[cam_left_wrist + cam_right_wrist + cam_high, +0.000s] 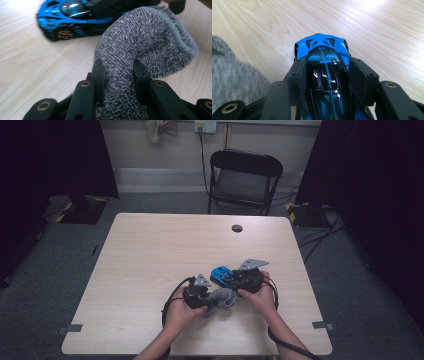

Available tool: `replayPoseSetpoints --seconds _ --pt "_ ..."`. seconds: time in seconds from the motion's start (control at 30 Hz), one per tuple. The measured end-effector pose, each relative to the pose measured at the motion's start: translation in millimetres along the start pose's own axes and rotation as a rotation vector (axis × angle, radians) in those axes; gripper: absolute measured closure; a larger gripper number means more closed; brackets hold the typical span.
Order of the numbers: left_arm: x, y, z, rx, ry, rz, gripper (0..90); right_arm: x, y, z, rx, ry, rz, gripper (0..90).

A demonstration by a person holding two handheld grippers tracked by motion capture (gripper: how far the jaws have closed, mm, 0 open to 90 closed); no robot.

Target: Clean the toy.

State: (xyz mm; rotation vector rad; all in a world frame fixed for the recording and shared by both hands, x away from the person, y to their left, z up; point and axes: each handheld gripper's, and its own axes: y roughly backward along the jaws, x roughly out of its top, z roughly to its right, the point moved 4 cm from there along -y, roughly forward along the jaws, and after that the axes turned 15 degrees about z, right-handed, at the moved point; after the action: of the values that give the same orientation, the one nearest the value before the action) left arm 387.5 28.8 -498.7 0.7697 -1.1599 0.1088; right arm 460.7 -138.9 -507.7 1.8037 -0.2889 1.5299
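while the left gripper (117, 75) is clamped on the grey cloth (147, 40), the blue toy car (324, 65) is gripped by the right gripper (325, 75); both are grasped, wiping judged not yet begun.

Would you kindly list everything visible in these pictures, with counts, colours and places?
Toy car: one, blue and black, near the table's front middle, held between the right claw's jaws.
Cloth: one, grey terry, just left of the car, pinched between the left claw's jaws.
Table: one, light wood, centre of the room.
Grommet: one, dark, round, near the table's far edge.
Chair: one, black, folding, behind the table.
Curtains: two, black, at the far left and right.
Floor: grey carpet, cables at the right.
Left claw: one, black, shut on the cloth.
Right claw: one, black, shut on the car.
Hands: two, at the bottom of the high view.
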Motion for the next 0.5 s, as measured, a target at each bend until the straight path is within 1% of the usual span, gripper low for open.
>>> replayPoseSetpoints --seconds 0.13,0.23,0.27,0.33,0.4,0.43,0.5 --pt "1.8 -6.5 12.4 -0.036 -0.022 -0.006 68.8 0.2 -0.1 0.3 0.002 0.001 -0.002 50.0" --pt "4.3 -11.7 21.8 -0.070 -0.031 -0.008 68.8 0.2 -0.1 0.3 0.003 -0.002 -0.003 50.0" --pt "4.8 -14.3 25.1 -0.080 -0.031 -0.009 68.8 0.3 -0.1 0.3 0.002 -0.003 -0.004 50.0" --pt "5.6 -20.1 30.2 -0.108 -0.045 -0.021 68.8 0.1 0.0 0.4 0.002 -0.001 -0.001 50.0" --pt "5.3 -26.4 33.4 -0.129 -0.044 -0.026 68.8 0.2 0.0 0.3 0.002 -0.002 -0.003 50.0" --pt "5.2 -29.1 34.1 -0.132 -0.047 -0.037 68.8 0.5 -0.1 0.2 0.001 -0.003 -0.006 50.0" --pt "5.4 -34.0 33.4 -0.127 -0.047 -0.036 68.8 0.5 -0.2 0.4 0.002 -0.001 -0.007 50.0"
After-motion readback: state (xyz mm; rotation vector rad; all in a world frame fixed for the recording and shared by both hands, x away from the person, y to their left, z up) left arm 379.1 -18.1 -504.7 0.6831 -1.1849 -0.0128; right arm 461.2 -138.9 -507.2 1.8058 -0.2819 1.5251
